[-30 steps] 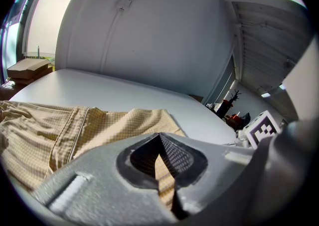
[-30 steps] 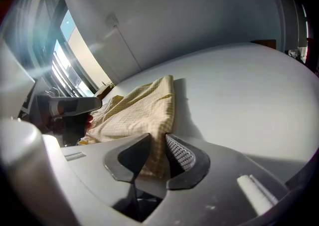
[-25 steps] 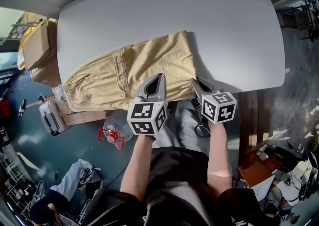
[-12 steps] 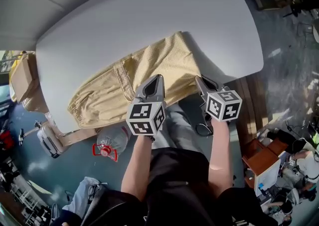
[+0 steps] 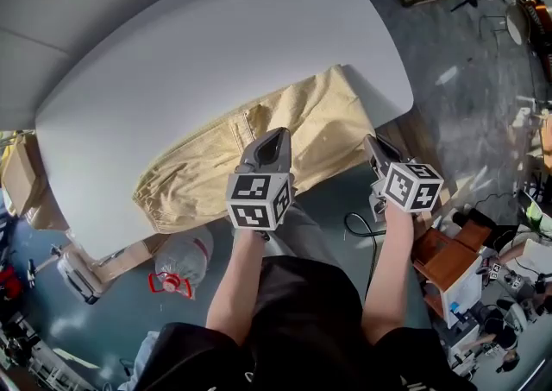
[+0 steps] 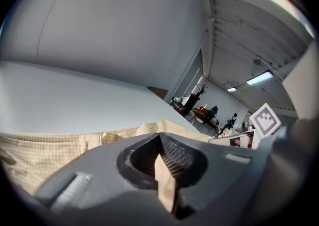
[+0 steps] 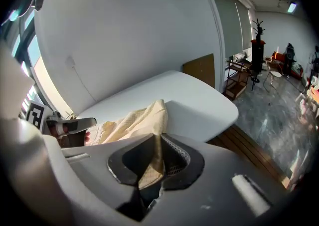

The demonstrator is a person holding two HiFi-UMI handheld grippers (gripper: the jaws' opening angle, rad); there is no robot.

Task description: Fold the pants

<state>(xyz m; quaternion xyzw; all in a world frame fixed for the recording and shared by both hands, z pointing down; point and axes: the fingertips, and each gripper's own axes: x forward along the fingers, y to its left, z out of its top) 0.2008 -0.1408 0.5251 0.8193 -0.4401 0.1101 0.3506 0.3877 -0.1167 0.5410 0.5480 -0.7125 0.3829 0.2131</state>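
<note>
Both pairs are clamped on cloth: the left tongs (image 5: pixel 272 141) pinch the near edge of the tan pants (image 5: pixel 198 165), and the right tongs (image 5: pixel 374 146) pinch the same edge farther right. The pants lie stretched along the near edge of the white desk (image 5: pixel 172 53).

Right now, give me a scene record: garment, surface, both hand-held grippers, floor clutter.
garment: tan pants, lying lengthwise along the table's near edge
surface: white table, otherwise bare in the head view
left hand-held gripper: shut on the pants' near edge, around mid-length
right hand-held gripper: shut on the pants' fabric at their right end
floor: water bottle beneath the table edge
</note>
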